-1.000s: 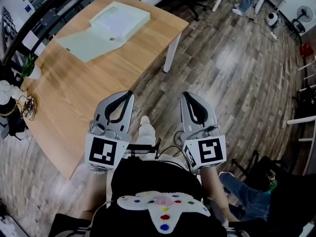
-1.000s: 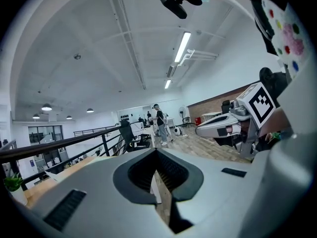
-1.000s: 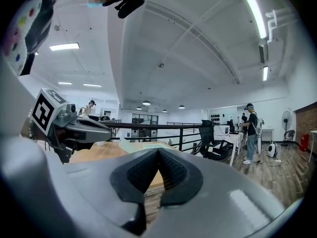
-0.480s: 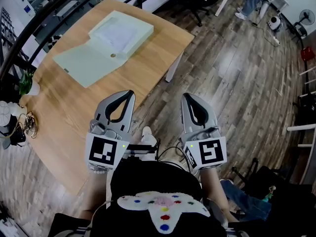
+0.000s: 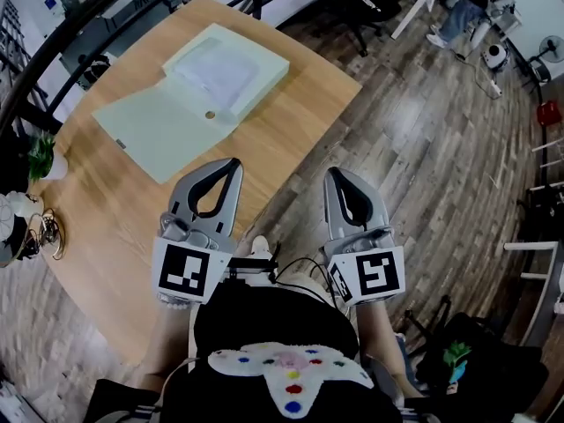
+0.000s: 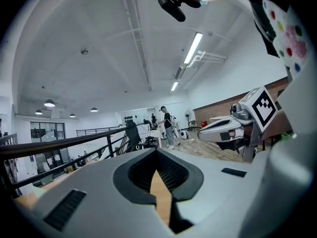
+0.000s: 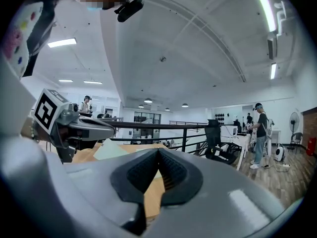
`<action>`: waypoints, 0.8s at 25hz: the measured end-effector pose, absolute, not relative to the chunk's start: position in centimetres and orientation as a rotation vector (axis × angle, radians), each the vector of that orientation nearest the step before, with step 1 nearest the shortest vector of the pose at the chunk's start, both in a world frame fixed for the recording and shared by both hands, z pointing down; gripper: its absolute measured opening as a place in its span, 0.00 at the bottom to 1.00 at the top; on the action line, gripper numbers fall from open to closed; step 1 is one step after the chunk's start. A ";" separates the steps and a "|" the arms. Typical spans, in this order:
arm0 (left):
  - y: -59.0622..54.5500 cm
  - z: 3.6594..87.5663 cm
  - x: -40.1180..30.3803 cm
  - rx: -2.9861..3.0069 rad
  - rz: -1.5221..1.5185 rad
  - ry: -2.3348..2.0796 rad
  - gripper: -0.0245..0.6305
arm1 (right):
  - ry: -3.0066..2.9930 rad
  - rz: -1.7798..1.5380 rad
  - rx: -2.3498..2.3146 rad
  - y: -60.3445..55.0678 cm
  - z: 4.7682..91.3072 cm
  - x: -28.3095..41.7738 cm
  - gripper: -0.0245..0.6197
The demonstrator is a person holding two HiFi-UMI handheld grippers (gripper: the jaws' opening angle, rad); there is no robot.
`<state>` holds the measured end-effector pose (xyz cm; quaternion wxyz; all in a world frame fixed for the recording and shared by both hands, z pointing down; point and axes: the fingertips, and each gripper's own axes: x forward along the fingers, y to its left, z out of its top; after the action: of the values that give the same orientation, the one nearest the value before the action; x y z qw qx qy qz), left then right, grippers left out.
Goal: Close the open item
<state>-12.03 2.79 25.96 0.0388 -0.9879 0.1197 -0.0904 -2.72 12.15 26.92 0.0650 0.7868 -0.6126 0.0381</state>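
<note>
An open pale-green box (image 5: 231, 70) lies on the wooden table (image 5: 132, 227) at its far side, with its lid (image 5: 152, 129) folded flat toward me and a white sheet inside the tray. My left gripper (image 5: 232, 164) hangs shut and empty over the table's near edge, well short of the lid. My right gripper (image 5: 335, 174) is shut and empty too, over the floor beside the table. In the right gripper view the lid (image 7: 111, 150) shows pale past the left gripper (image 7: 74, 128). The left gripper view shows the right gripper (image 6: 233, 128) beside its own shut tip (image 6: 157, 152).
A small potted plant (image 5: 40, 152) and a coil of cable (image 5: 44, 227) sit at the table's left end. A black railing (image 5: 106, 16) runs behind the table. An office chair (image 5: 357, 3) and a standing person (image 5: 463, 3) are on the wood floor beyond.
The table and box have drawn nearer and shifted right in the head view as I walk toward them. Both grippers stay shut, side by side.
</note>
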 end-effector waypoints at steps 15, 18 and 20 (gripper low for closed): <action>-2.2 26.9 -14.1 -3.033 -0.295 0.537 0.05 | -1.936 0.094 2.281 6.7 27.2 -3.1 0.05; -2.9 27.0 -14.6 -3.033 -0.292 0.622 0.05 | -1.992 0.084 2.230 5.5 27.3 -3.0 0.05; -3.4 27.1 -14.8 -3.022 -0.294 0.683 0.05 | -2.036 0.079 2.194 4.6 27.5 -2.8 0.05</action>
<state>-14.79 -3.44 27.14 0.0146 -0.9709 0.2194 -0.0945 -2.83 4.56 27.50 0.0738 0.7308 -0.6781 0.0265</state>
